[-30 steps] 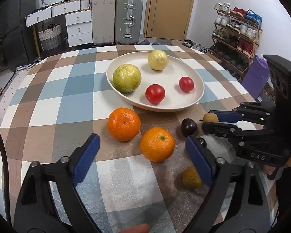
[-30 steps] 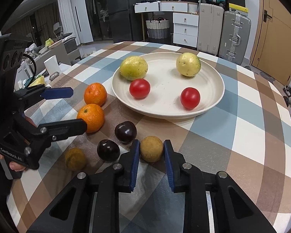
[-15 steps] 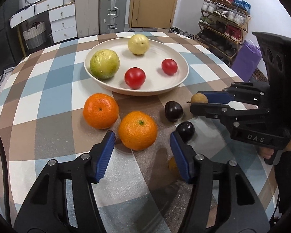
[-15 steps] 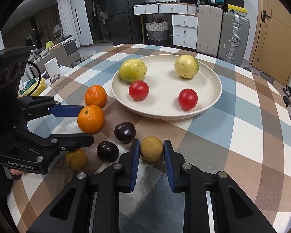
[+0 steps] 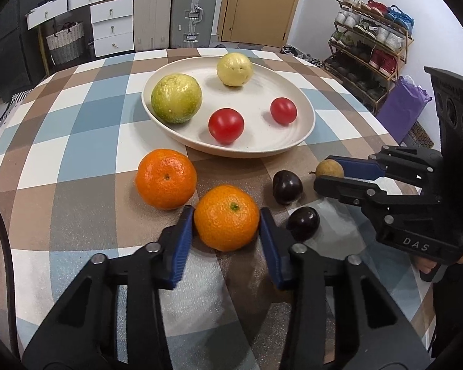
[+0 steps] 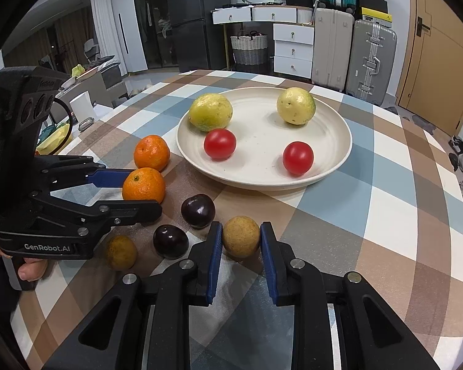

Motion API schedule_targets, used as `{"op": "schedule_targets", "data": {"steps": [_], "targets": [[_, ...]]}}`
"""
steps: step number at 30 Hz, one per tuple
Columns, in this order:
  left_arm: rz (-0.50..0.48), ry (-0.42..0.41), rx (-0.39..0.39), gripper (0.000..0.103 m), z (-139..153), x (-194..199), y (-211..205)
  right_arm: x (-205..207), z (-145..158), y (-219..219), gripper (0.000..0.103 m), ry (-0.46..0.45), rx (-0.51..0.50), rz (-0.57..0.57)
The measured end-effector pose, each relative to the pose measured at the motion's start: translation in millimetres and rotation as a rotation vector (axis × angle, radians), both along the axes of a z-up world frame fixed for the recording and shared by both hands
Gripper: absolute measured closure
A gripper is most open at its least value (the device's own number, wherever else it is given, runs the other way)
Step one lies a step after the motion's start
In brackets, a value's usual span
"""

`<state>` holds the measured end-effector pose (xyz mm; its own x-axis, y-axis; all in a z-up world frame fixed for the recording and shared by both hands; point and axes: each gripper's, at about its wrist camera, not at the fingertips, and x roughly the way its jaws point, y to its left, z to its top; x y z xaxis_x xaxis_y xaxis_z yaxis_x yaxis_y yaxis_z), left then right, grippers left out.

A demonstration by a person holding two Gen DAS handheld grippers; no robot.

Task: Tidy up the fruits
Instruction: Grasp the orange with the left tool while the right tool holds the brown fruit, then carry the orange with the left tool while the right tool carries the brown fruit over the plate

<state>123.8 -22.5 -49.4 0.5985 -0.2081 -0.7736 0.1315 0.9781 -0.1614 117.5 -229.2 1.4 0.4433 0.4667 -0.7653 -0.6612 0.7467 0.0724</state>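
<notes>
My left gripper (image 5: 226, 214) has its blue pads against both sides of the near orange (image 5: 227, 217), which rests on the checked cloth; the jaws are still closing. A second orange (image 5: 166, 178) lies just to its left. My right gripper (image 6: 240, 229) is shut on a small tan fruit (image 6: 240, 236) that also rests on the cloth. Two dark plums (image 6: 198, 210) (image 6: 170, 241) and another tan fruit (image 6: 121, 252) lie between the grippers. The cream plate (image 5: 310, 117) holds a green-yellow fruit (image 5: 176, 98), a yellow fruit (image 5: 234, 69) and two tomatoes (image 5: 226, 125) (image 5: 283, 110).
The round table carries a blue, brown and white checked cloth (image 5: 77, 129). Beyond it stand suitcases (image 5: 194, 9), white drawers (image 5: 111, 27), a shoe rack (image 5: 370, 46) and a purple bag (image 5: 401, 111). A person's hand (image 6: 31, 269) grips the left tool's handle.
The left gripper came forward to the near orange and its jaws narrowed from wide apart until the pads touch it. The right gripper stayed still, shut on the tan fruit.
</notes>
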Motion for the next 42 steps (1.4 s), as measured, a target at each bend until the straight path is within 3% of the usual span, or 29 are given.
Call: {"op": "schedule_targets", "data": {"steps": [7,14,23,42], "targets": [[-0.01,-0.01,-0.001,0.066,0.8,-1.2,-0.9,0.1,1.4,-1.7,0.077,0.001,0.01,-0.003],[-0.029,-0.073,-0.009,0.066,11.4,-9.7,-4.2,0.3,5.5,-5.6,0.077,-0.015,0.042,-0.009],[0.01,-0.144,-0.041,0.066,24.9,-16.6,6.5,-1.9,11.7,-7.2,0.077,-0.047,0.074,-0.025],[0.082,-0.197,-0.054,0.066,38.6,-18.1,20.5,8.3,24.6,-23.0,0.077,-0.076,0.159,-0.111]]}}
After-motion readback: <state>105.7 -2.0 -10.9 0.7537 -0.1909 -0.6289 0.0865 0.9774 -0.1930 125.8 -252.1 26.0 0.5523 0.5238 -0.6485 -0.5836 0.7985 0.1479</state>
